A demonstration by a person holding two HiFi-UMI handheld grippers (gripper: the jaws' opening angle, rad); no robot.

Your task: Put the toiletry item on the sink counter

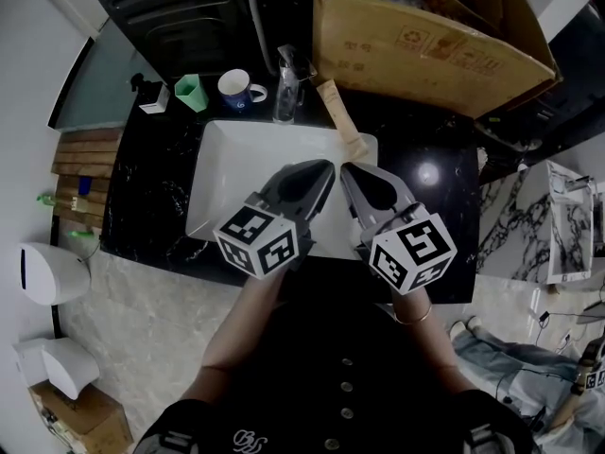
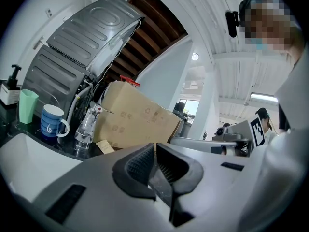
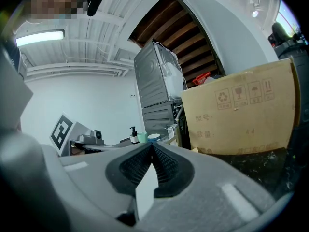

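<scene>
A beige tube (image 1: 338, 116) lies on the black marble counter (image 1: 435, 216) at the back right corner of the white sink basin (image 1: 227, 159). A small pump bottle (image 1: 151, 93), a green cup (image 1: 189, 91), a blue mug (image 1: 239, 90) and a clear spray bottle (image 1: 286, 88) stand along the back. My left gripper (image 1: 326, 165) and right gripper (image 1: 347, 168) hover side by side over the basin, tips close together. Both are shut with nothing between the pads, as the left gripper (image 2: 155, 144) and right gripper (image 3: 152, 144) views show.
A large cardboard box (image 1: 425, 36) fills the back right of the counter, just behind the tube. A grey washing machine (image 1: 180, 8) stands behind the cup and mug. Left of the counter are a wooden slat mat (image 1: 85, 159) and white fixtures (image 1: 47, 272) on the floor.
</scene>
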